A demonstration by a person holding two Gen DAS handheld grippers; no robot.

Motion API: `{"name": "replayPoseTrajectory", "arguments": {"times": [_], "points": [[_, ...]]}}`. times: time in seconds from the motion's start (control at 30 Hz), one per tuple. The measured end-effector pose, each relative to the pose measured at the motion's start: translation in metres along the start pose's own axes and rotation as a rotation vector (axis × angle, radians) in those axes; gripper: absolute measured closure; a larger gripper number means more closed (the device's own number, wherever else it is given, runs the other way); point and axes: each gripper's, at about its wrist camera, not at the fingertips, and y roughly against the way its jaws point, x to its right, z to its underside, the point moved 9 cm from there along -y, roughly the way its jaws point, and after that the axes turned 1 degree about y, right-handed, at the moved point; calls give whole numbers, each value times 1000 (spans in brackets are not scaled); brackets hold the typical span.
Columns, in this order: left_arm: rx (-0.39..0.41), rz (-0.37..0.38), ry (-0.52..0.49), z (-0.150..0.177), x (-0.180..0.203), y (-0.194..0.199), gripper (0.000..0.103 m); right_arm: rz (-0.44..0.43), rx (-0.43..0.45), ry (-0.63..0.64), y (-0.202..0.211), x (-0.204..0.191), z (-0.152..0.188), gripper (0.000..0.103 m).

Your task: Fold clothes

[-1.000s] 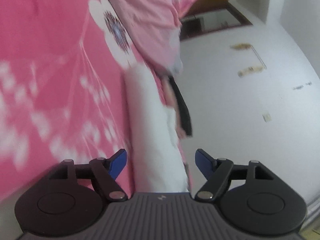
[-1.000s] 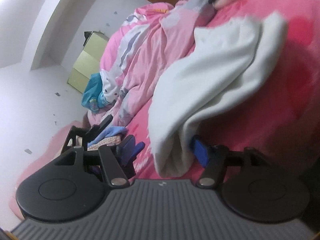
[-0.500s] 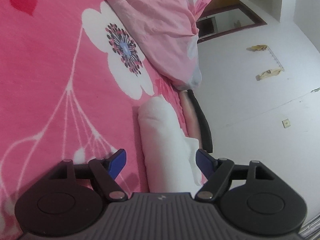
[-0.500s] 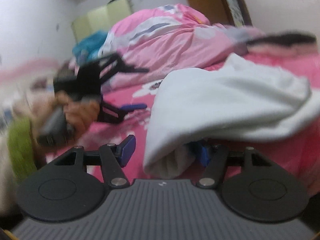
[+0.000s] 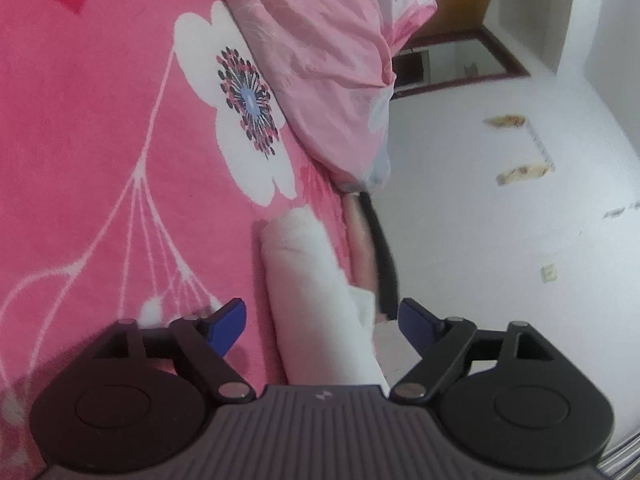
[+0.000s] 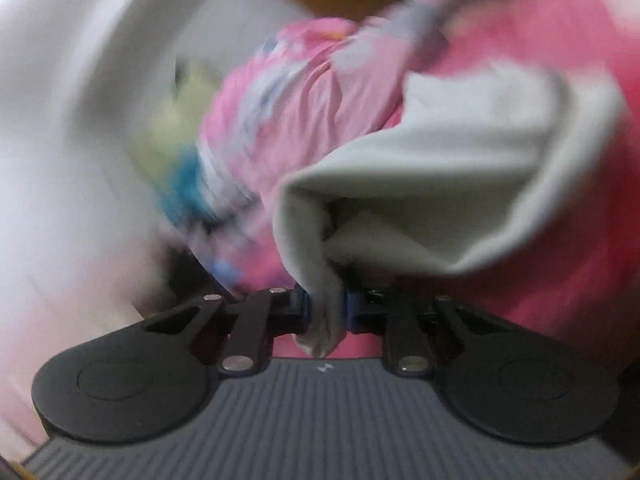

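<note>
White garment [image 6: 460, 184] corner pinched in right gripper [image 6: 326, 312] just closed, left gripper [image 5: 320, 320] spread wider astride it

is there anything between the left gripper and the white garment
Nothing visible. The left gripper has just been opening, and the white garment lies between its fingers on the pink bedspread, untouched. The right gripper has just closed on another part.

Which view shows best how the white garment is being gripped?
The right wrist view: the right gripper, whose jaws have just been closing, pinches a bunched edge of the white garment, though the frame is blurred. The left wrist view shows only a rolled end of it, lying untouched between the open left gripper fingers.
</note>
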Motion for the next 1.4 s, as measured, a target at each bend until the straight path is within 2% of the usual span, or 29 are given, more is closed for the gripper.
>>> {"name": "replayPoseTrajectory", "arguments": {"times": [0.1, 0.2, 0.5, 0.7, 0.83, 0.87, 0.93, 0.97, 1.0, 1.13, 1.2, 1.27, 1.33, 1.37, 1.4], "points": [[4, 32, 47, -5, 0, -6, 12, -161, 17, -353, 4, 25, -13, 89], [-6, 63, 74, -7, 2, -17, 10, -274, 37, -558, 1, 37, -16, 89], [-22, 148, 168, -3, 7, -54, 8, -466, 120, -764, -1, 39, -36, 89], [-56, 207, 215, 7, 15, -84, 5, -525, 135, -820, -3, 42, -43, 89], [-77, 214, 218, 11, 19, -101, 7, -546, 134, -844, -3, 42, -41, 89], [-81, 214, 218, 12, 20, -104, 11, -548, 133, -843, -1, 43, -42, 89], [-73, 197, 207, 11, 22, -102, 27, -551, 131, -840, 5, 45, -43, 89], [-64, 182, 201, 10, 23, -99, 40, -545, 124, -829, 7, 43, -41, 89], [-62, 179, 198, 7, 24, -95, 46, -539, 117, -817, 10, 42, -39, 89], [-61, 175, 176, -2, 30, -79, 52, -466, 48, -755, 19, 40, -21, 89], [-72, 119, 139, -1, 27, -76, 57, -399, 6, -720, 21, 41, -7, 88], [-82, 63, 116, 0, 20, -75, 58, -304, -35, -654, 23, 42, 6, 85], [-96, 16, 126, 2, 8, -77, 56, -207, -63, -572, 24, 41, 15, 84], [-106, -3, 139, 3, 0, -78, 49, -159, -76, -531, 24, 41, 20, 82], [-114, -21, 152, 3, -6, -79, 48, -118, -88, -492, 25, 40, 23, 77]]}}
